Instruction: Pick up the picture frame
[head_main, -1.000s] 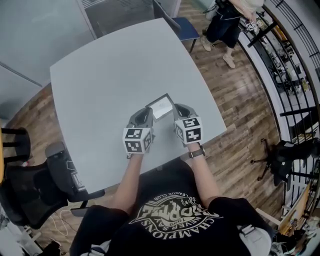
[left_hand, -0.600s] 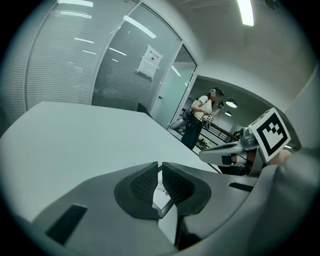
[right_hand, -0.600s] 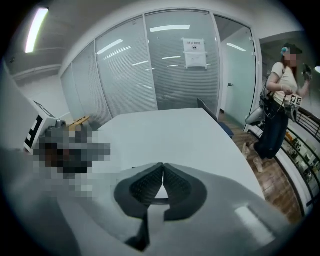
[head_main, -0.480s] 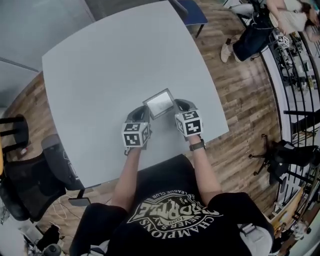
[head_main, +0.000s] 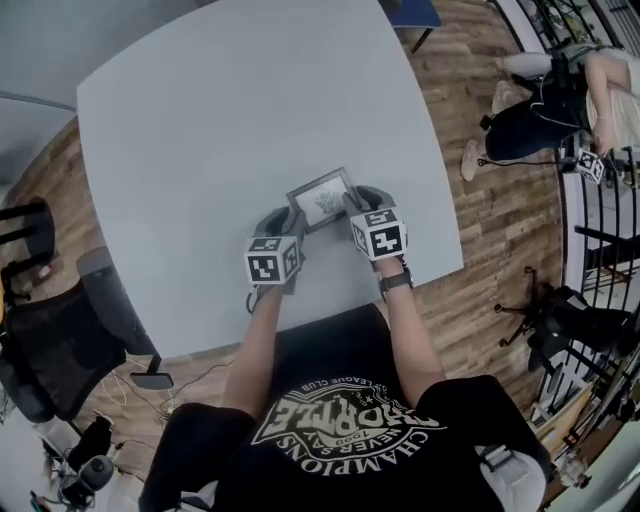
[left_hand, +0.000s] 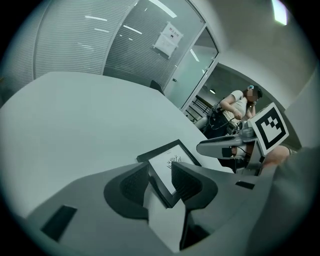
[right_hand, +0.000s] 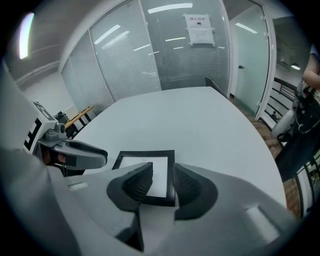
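Note:
A black picture frame (head_main: 322, 198) with a white sheet and a small drawing lies flat on the grey table (head_main: 230, 110), near its front edge. My left gripper (head_main: 290, 222) is at the frame's near left corner and my right gripper (head_main: 356, 203) at its near right corner. In the left gripper view the frame (left_hand: 170, 162) has its edge between the jaws of the left gripper (left_hand: 161, 172), which are opening, with gaps at the pads. In the right gripper view the frame (right_hand: 135, 162) sits likewise between the opening jaws of the right gripper (right_hand: 162, 175).
The table's front edge runs just below my hands. Black office chairs (head_main: 60, 350) stand at the left on the wood floor. A person (head_main: 560, 100) sits at the upper right beside a dark railing (head_main: 600, 240). A blue chair (head_main: 415, 12) stands at the far edge.
Both grippers came down toward the table with the frame between them. The frame went from tilted in the air to flat on the table, and both sets of jaws have spread.

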